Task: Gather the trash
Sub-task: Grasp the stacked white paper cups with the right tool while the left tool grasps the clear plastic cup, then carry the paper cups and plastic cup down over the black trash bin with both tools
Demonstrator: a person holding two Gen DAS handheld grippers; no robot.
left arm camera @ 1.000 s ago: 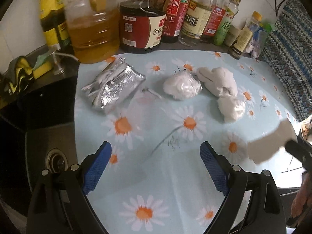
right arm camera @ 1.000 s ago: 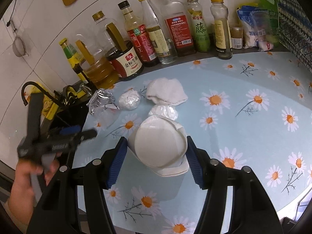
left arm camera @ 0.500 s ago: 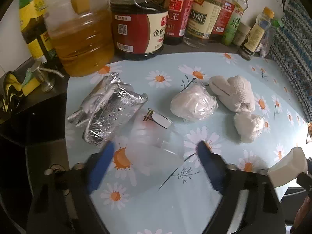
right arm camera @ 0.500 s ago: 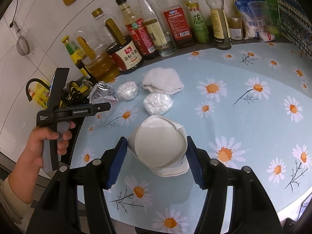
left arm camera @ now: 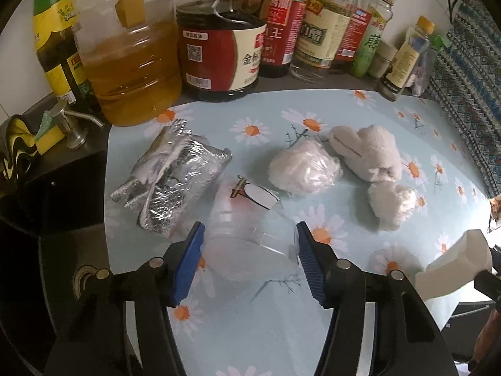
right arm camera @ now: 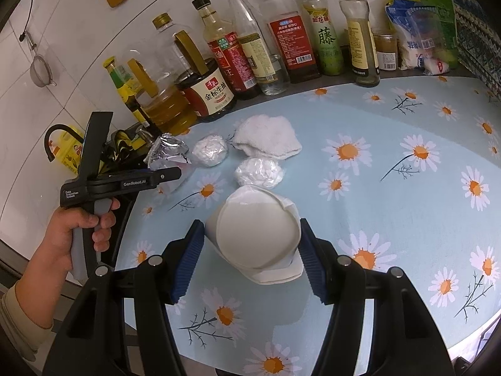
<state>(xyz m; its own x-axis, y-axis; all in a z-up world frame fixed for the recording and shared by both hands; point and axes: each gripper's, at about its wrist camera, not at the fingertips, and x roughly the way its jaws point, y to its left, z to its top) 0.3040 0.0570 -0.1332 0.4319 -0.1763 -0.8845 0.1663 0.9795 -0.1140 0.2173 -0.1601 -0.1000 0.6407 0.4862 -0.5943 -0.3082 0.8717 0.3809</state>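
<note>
My right gripper (right arm camera: 250, 252) is shut on a white paper cup (right arm camera: 255, 228) and holds it above the daisy tablecloth; the cup also shows in the left wrist view (left arm camera: 457, 269). My left gripper (left arm camera: 249, 264) stands around a clear plastic cup (left arm camera: 247, 238) lying on its side; its blue pads look to touch the cup's sides. A crumpled foil wrapper (left arm camera: 175, 178) lies just left of the cup. Two white crumpled plastic balls (left arm camera: 305, 172) (left arm camera: 391, 206) and a white cloth (left arm camera: 366, 152) lie to the right.
Oil, soy sauce and vinegar bottles (left arm camera: 219, 50) line the back wall. A sink with a soap pump (left arm camera: 70, 125) and a yellow sponge (left arm camera: 47, 134) is at the left past the cloth's edge. Bagged goods (right arm camera: 419, 31) stand at the back right.
My left gripper moved forward to the clear cup and narrowed from wide open until its pads flank the cup. My right gripper has kept the paper cup, nearly still.
</note>
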